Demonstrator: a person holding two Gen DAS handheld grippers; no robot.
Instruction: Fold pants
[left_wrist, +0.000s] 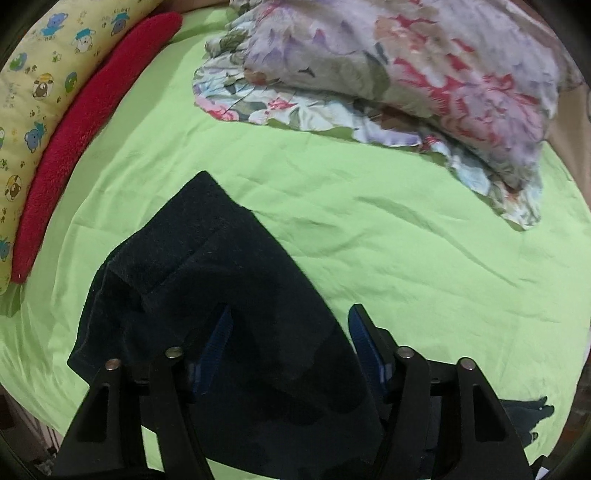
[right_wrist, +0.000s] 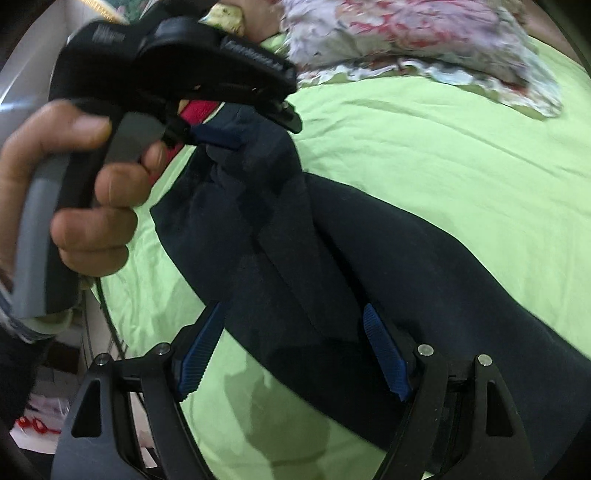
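Dark navy pants lie on a light green bed sheet. In the left wrist view the cloth runs up between the blue pads of my left gripper, whose jaws stand wide apart over it. In the right wrist view the left gripper, held in a hand, appears at the upper left with the pants' end bunched at its tip. My right gripper is open, its pads on either side of the pants leg, which stretches to the lower right.
A floral pillow and quilt lie at the far side of the bed. A red bolster and a yellow cartoon-print pillow line the left edge. The bed's edge and floor clutter show at the lower left.
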